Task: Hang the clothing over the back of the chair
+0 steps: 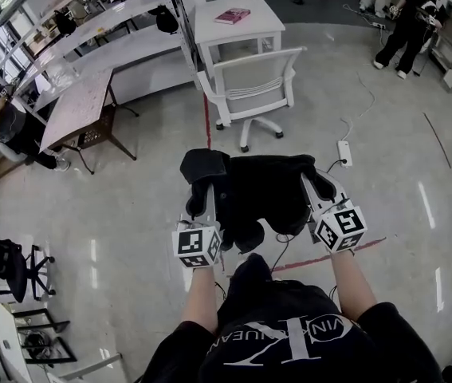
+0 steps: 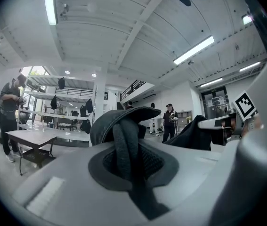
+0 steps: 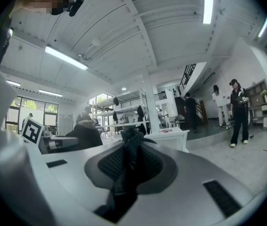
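- The left gripper (image 1: 210, 194) is on the near side of the chair (image 1: 253, 86), a little left of it. In the head view its tips are buried in cloth. Its own view shows the jaws pinched tight on a thick, cord-like roll of the clothing (image 1: 257, 191).
- The clothing is black, soft and matte. It hangs in the air, bunched in lumps, between the two grippers and well short of the chair's back. Its lower edge is hidden behind the person's head and shoulders, so the kind of garment cannot be told.
- The chair is a white swivel chair with a slotted back, armrests and a star-shaped base. Its back is turned toward the person and covers most of the seat.
- Just beyond the chair, a white square table (image 1: 237, 27) carries a flat pink book (image 1: 232, 15).
- The right gripper (image 1: 312, 184), on the chair's near side and a little right of it, is closed on a thinner dark fold of the same cloth.
- On the glossy floor to the right of the chair lies a white power strip (image 1: 343, 153). Its thin cable is hard to follow.
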The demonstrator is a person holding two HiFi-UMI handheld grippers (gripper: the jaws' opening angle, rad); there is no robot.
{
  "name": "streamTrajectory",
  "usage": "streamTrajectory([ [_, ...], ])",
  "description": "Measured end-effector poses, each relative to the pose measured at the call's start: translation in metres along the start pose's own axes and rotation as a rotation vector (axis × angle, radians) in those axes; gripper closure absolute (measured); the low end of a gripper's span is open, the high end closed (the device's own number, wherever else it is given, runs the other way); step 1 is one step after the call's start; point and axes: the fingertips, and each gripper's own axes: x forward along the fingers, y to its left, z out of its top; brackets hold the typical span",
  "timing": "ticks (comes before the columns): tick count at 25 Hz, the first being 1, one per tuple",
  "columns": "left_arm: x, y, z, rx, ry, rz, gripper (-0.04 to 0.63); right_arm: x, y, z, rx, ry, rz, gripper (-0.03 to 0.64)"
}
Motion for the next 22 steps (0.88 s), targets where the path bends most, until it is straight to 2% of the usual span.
streamTrajectory([
  [11, 0.062, 0.0, -0.009, 0.019, 0.017, -0.009, 0.555, 0.041, -0.048, -0.005, 0.014, 0.008, -0.022, 0.549],
  [22, 0.156, 0.013, -0.013, 0.017, 0.053, -0.046, 0.555, 0.105, -0.109, -0.008, 0.034, 0.041, -0.055, 0.549],
])
